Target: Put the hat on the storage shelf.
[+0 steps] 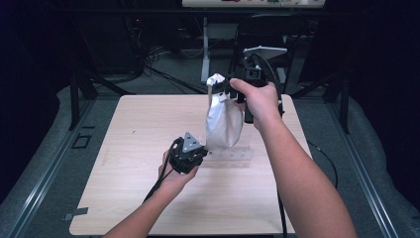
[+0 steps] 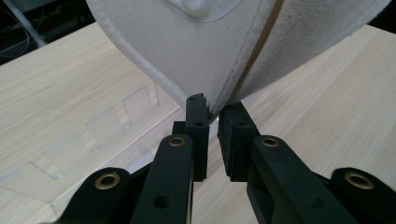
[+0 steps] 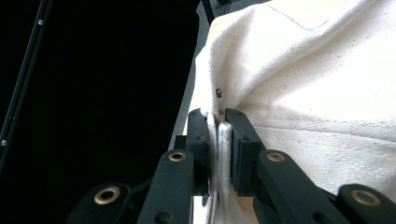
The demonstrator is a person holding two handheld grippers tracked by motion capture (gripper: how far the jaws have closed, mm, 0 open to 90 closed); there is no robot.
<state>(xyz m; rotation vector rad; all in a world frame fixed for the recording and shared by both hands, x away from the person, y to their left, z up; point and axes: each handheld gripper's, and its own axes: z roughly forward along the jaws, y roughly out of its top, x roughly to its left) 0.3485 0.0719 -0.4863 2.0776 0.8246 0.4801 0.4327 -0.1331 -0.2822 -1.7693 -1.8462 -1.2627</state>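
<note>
- Pale wooden table [image 1: 148, 198] across the centre of the high view, dark floor and cables beyond its upper edge.
- Two forearms rising from the bottom of that frame, one black claw in each hand.
- White cloth bag [image 1: 224, 119] hanging just right of centre, clear of the tabletop, long axis close to upright: gathered top toward the upper middle of the frame, rounded bottom toward the lower middle.
- Clear plastic rack [image 1: 233, 156] lying on the table directly under the bag; slotted uprights visible at the left of the left gripper view [image 2: 93, 140].
- Right gripper [image 1: 232, 88] at upper centre-right, holding the bag's bunched top; in the right gripper view [image 3: 218, 122] jaws narrow, clamped on a fold of white fabric.
- Left gripper [image 1: 198, 148] below centre, at the bag's lower edge; in the left gripper view [image 2: 212, 108] jaws nearly together, tips touching the stitched seam [image 2: 154, 74] where two panels meet. Whether the cloth is actually pinched there, impossible to tell.
- Likely step: securing the bottom while the top stays suspended.
- Best done by seating the seam deeper between the left pads before closing, keeping the upper hold firm and the bag vertical, avoiding any knock against the rack below.
</note>
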